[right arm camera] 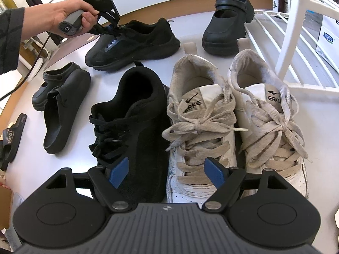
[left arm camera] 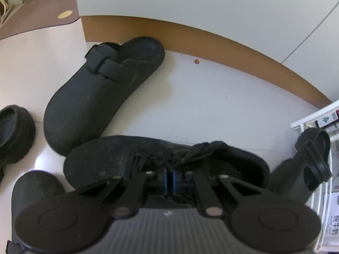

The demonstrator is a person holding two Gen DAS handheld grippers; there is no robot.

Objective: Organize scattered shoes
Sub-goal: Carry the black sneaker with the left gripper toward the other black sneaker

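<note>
The right gripper sits nearest the lens, its blue pads spread wide over the toe of a black sneaker and the neighbouring white sneaker, touching neither as far as can be seen. A second white sneaker stands just beside the first, heels away from the camera. All rest on a pale floor beside a white wire rack.

The left wrist view shows what the right does not: a brown skirting board under a white wall, and a black clog lying near it. The right wrist view alone shows the row of paired shoes, a chunky black shoe by the rack, and a sandal at the left edge.

A hand in a dark sleeve holds the left gripper tilted steeply down onto the other black sneaker, jaws pinched together on its laces.
</note>
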